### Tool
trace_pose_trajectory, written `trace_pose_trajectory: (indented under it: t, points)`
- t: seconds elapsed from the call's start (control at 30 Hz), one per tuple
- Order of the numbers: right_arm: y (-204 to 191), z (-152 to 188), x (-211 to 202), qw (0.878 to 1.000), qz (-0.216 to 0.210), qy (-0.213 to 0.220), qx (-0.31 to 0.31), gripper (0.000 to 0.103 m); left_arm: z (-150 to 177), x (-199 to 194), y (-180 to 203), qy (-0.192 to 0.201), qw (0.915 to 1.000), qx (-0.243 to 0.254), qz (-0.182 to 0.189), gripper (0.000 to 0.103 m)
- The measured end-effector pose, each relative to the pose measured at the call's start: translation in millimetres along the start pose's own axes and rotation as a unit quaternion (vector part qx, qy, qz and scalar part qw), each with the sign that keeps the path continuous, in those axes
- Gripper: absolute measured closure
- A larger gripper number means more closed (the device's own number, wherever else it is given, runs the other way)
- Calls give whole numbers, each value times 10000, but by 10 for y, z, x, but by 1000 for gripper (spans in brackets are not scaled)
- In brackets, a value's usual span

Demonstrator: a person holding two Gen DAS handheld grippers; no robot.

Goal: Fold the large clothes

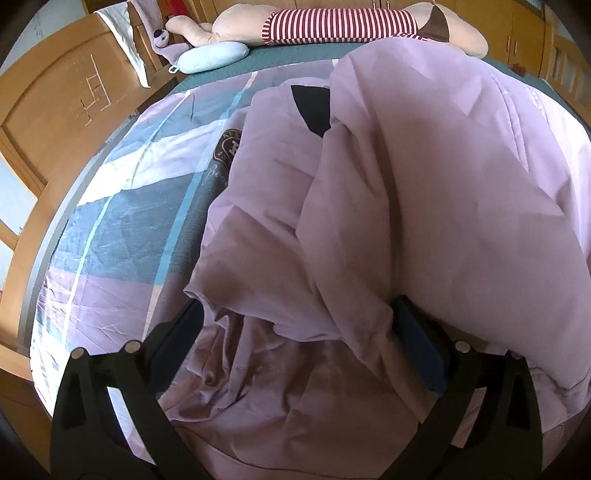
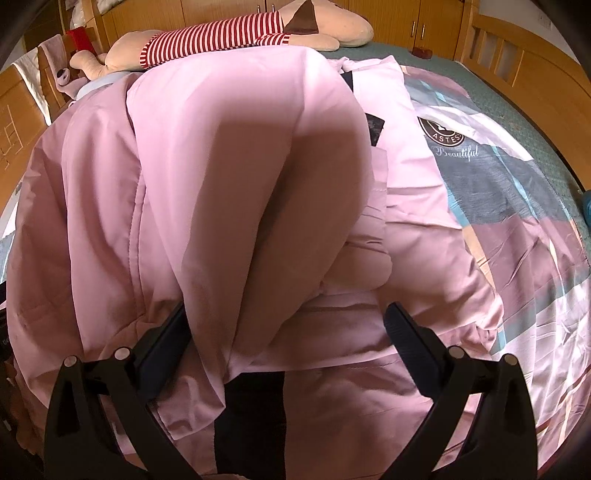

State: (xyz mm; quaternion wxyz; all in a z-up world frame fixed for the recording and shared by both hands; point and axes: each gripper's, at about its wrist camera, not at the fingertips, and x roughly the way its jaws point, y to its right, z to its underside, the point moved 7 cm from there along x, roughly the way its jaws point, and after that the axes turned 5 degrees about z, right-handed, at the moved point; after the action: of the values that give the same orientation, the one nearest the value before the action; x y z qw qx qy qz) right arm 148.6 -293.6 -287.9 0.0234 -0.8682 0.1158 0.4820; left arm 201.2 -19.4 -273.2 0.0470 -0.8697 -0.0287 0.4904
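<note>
Soft daylight, bright; broad shadows across pink garment (image 2: 229,155); strong fisheye bending, dark corners.

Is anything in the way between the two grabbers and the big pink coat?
Nothing visible is. The pink coat already lies between the open fingers of the left gripper and the right gripper. The stuffed toy sits far off.

The left gripper (image 1: 295,314) fingertips are buried under folds of the pink garment (image 1: 424,166), so contact cannot be judged. In the right wrist view, one finger (image 2: 166,332) is partly covered by the pink garment (image 2: 221,166). The round logo (image 1: 227,146) on the bedsheet (image 1: 122,229) is half hidden, its lettering unreadable
</note>
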Motion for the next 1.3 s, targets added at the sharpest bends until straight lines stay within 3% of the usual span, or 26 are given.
trace_pose_trajectory:
  t: [0.93, 1.3]
  points:
    - [-60, 16, -16, 10000, 44, 23, -8, 1, -7, -67, 61, 168, 9992, 225, -299, 2]
    - [-58, 12, -9, 10000, 47, 32, -8, 1, -5, -41, 51, 118, 9996, 154, -209, 2]
